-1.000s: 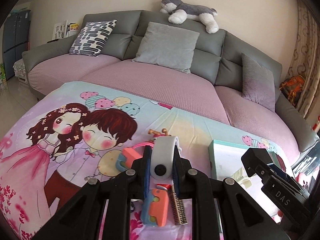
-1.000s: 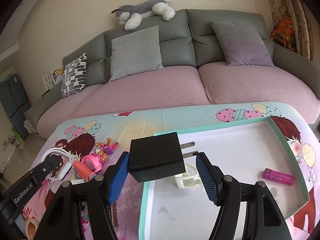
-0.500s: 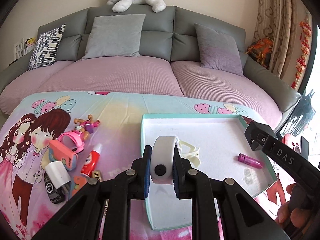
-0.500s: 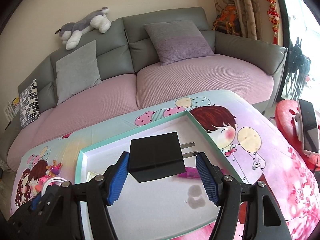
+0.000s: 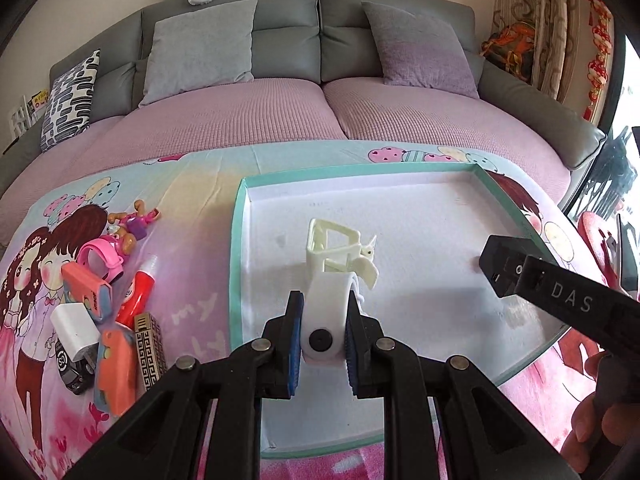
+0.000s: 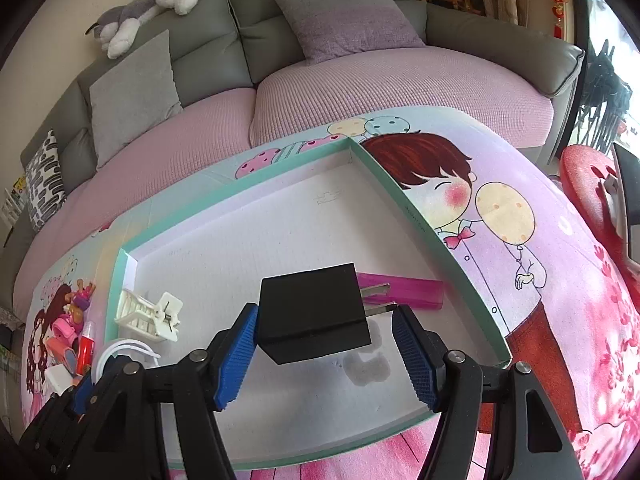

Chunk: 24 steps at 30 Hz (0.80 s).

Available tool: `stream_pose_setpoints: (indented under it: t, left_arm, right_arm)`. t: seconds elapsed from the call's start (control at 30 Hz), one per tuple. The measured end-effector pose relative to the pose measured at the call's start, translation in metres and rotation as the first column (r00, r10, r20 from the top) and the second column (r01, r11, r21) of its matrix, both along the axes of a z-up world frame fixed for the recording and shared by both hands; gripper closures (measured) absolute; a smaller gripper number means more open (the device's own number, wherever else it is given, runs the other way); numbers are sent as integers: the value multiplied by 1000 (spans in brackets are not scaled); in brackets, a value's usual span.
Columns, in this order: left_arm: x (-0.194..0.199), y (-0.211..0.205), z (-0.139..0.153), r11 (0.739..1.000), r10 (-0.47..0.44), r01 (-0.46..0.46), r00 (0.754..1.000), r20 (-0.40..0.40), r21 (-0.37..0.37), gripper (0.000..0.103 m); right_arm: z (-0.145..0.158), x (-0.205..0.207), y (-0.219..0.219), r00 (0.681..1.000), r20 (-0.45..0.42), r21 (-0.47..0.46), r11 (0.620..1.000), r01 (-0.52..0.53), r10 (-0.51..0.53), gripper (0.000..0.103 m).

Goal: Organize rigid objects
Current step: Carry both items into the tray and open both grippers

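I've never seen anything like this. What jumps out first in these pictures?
Probably the two handheld grippers over a shallow teal-rimmed tray on a cartoon-print cloth. The left gripper pinches a white band, and a black plug adapter sits between the right gripper's blue fingers. A cream hair clip and a pink tube lie in the tray, with a toy heap to its left.

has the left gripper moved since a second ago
Yes. The left gripper swung right, from above the toy pile to over the tray, carrying the white band.
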State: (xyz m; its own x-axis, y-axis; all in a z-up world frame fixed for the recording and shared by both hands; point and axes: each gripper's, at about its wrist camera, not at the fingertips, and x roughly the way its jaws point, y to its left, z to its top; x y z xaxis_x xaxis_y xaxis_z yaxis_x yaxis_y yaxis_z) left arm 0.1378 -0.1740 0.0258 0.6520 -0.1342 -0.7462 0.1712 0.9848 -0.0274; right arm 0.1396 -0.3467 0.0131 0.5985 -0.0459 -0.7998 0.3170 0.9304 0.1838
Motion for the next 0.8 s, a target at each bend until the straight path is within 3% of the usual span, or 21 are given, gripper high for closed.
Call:
stream_pose_setpoints:
  t: [0.47,0.57,0.7,0.8]
  left_arm:
    - [0,-14,-13,999,-20,21,999,-39,28,83]
    - [0,-15,-12,999,-21,22,999,-40,33,76]
    - [-1,-13,-6,1000,-17,18,1000,-24,23,57]
    - [-3,-9,3,1000,-7,7,1000,-1,19,53]
  right_arm:
    - [-10,4,7,997,-61,-19,999,-39,38,32]
    - [-4,2,5,998,-47,-21,999,-32,31,29]
    - [6,-2,1,1000,-19,-27,1000,-11,10,26]
    - [17,-8,-4,1000,26,-16,1000,10,-10,26]
